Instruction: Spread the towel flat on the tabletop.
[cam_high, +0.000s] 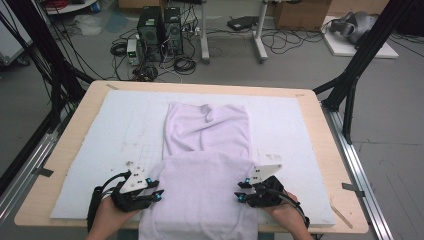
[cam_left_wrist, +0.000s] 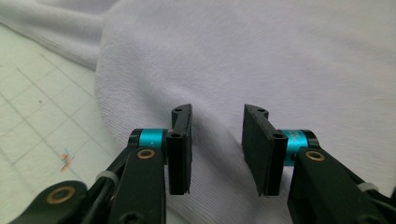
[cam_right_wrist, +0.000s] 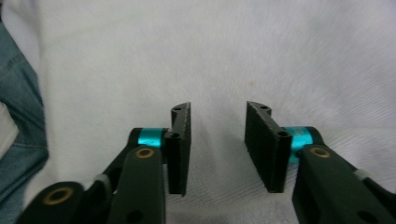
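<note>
white mat (cam_high: 100, 130) | lavender towel (cam_high: 205, 150) folded | no writing legible

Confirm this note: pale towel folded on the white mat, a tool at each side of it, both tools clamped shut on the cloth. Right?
Not quite. The left tool and right tool stand open above the towel, nothing pinched, as both gripper views show. The mat and placement are right.

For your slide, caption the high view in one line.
Both grippers, left gripper and right gripper, open beside a folded pale towel.
</note>
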